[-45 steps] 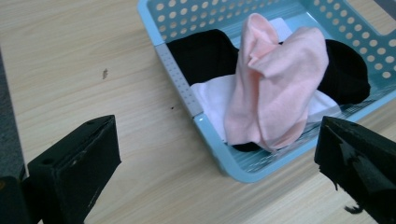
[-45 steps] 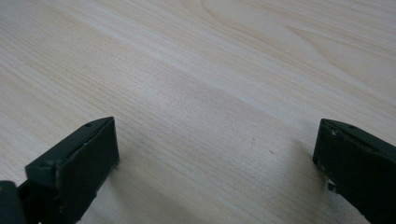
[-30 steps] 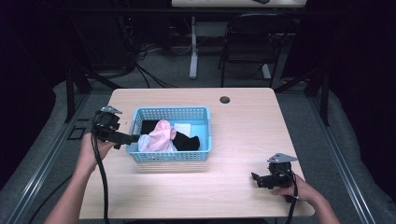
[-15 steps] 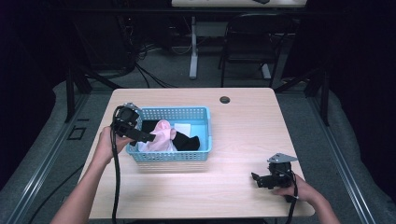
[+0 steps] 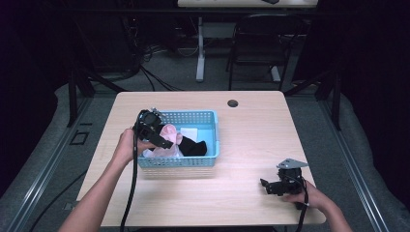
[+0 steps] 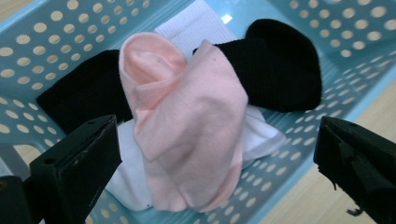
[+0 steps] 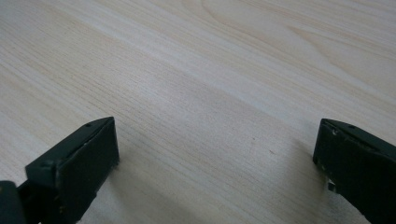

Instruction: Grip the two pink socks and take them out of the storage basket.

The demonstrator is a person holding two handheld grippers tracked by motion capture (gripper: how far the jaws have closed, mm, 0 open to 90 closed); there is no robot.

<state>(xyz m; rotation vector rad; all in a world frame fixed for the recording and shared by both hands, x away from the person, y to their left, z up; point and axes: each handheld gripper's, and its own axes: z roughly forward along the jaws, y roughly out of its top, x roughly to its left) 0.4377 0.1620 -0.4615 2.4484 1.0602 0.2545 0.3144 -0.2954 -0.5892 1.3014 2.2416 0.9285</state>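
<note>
Socks (image 5: 169, 137) lie piled in the basket (image 5: 212, 130) (left of centre) on the table (image 5: 251, 130).

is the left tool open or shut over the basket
Open: the left tool has its jaws wide apart, either side of the pink sock in the basket.

The left gripper (image 5: 164, 141) moves from outside the left wall of the blue basket (image 5: 212, 126) to above its left half, over a second. Its wide-spread jaws now hang over the pink sock (image 6: 187, 126) lying on the black and white socks. The left hand (image 5: 126, 146) and forearm follow it inward, and the hand now sits at the basket's left wall.
</note>
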